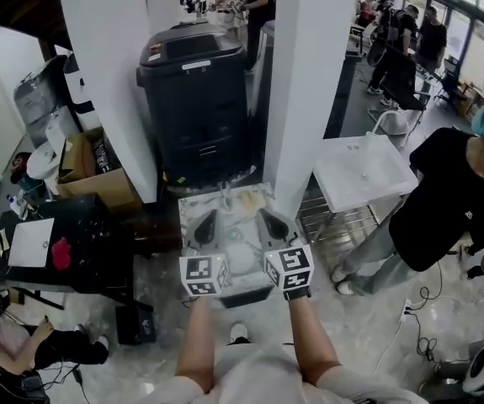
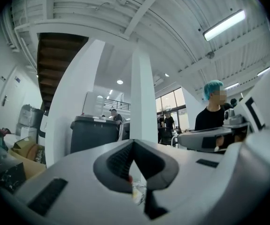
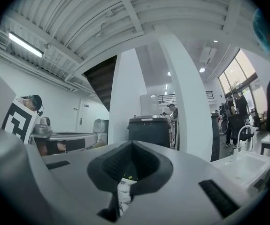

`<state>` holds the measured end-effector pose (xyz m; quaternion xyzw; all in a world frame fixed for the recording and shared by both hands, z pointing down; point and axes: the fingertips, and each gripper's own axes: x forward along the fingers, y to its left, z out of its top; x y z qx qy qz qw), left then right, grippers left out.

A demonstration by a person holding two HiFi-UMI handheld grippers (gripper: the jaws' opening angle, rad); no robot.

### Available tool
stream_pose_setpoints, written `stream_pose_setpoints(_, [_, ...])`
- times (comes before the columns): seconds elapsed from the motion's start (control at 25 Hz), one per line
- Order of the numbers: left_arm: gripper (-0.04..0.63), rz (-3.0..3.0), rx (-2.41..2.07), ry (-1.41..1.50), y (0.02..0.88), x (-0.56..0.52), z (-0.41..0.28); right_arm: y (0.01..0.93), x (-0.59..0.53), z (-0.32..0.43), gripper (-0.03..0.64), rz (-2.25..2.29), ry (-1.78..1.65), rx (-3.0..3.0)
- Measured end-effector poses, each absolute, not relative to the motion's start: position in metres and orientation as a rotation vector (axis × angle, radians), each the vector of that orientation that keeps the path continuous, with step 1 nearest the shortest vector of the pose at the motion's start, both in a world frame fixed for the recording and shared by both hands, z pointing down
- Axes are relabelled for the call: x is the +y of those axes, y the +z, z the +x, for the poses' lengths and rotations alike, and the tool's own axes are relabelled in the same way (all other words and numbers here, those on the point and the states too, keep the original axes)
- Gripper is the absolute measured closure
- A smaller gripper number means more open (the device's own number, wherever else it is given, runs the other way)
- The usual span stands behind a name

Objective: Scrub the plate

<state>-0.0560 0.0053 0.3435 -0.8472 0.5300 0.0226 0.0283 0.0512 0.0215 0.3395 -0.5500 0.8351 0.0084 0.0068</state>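
While we hold both tools level before us, we count two of them, the left gripper (image 1: 205, 225) and the right gripper (image 1: 273, 222), each carrying one marker cube, the left cube (image 1: 204, 274) and the right cube (image 1: 289, 269). Both pairs of jaws are pressed together at the tips, and each gripper's own view shows nothing pinched between them. We take the one black bin (image 1: 195, 99) as our landmark. Two white pillars flank it, the left pillar (image 1: 107, 66) and the right pillar (image 1: 317, 74). Just on our side of the bin stands one marble-patterned stand (image 1: 191, 209), and both grippers hang over it side by side. One pale round shape (image 1: 242, 257) lies on that stand between the two grippers, on the side away from the bin; we take it for the plate, though the cubes partly cover it and we cannot be sure. One yellowish lump (image 1: 251, 199) sits at the stand's edge nearest the bin. Right of the bin, past the right pillar, we see one white sink (image 1: 368, 171) and one person in a black shirt (image 1: 444, 200) beside it. Left of the bin sit one cardboard box (image 1: 98, 179) and one black table (image 1: 90, 242) bearing one white sheet (image 1: 31, 242) and one red thing (image 1: 61, 253).
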Motion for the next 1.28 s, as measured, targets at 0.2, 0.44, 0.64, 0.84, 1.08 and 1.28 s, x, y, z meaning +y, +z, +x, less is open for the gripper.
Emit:
stream_pose_setpoints(0.2, [0.588, -2.678, 1.61, 0.026, 0.364, -0.033, -0.076, 0.36, -0.019, 0.016, 0.615, -1.769, 0.036, 2.685])
stream_pose_setpoints(0.44, [0.588, -2.73, 1.574, -0.168, 0.416, -0.064, -0.083, 0.418, -0.059, 0.003, 0.615, -1.933, 0.117, 2.929])
stream_pose_setpoints(0.64, [0.588, -2.807, 1.591, -0.324, 0.457, -0.094, -0.087, 0.443, -0.089, 0.012, 0.615, -1.912, -0.013, 2.96])
stream_pose_setpoints(0.84, [0.586, -2.86, 1.579, -0.593, 0.503, -0.119, -0.077, 0.465, -0.127, 0.042, 0.615, -1.926, -0.12, 2.984])
stream_pose_setpoints(1.08, [0.586, -3.004, 1.508, -0.953, 0.588, -0.118, -0.061, 0.523, -0.147, 0.068, 0.615, -1.931, -0.314, 3.053])
stream_pose_setpoints(1.28, [0.586, -3.191, 1.582, -1.056, 0.662, -0.11, -0.049, 0.566, -0.159, 0.073, 0.615, -1.882, -0.436, 3.123])
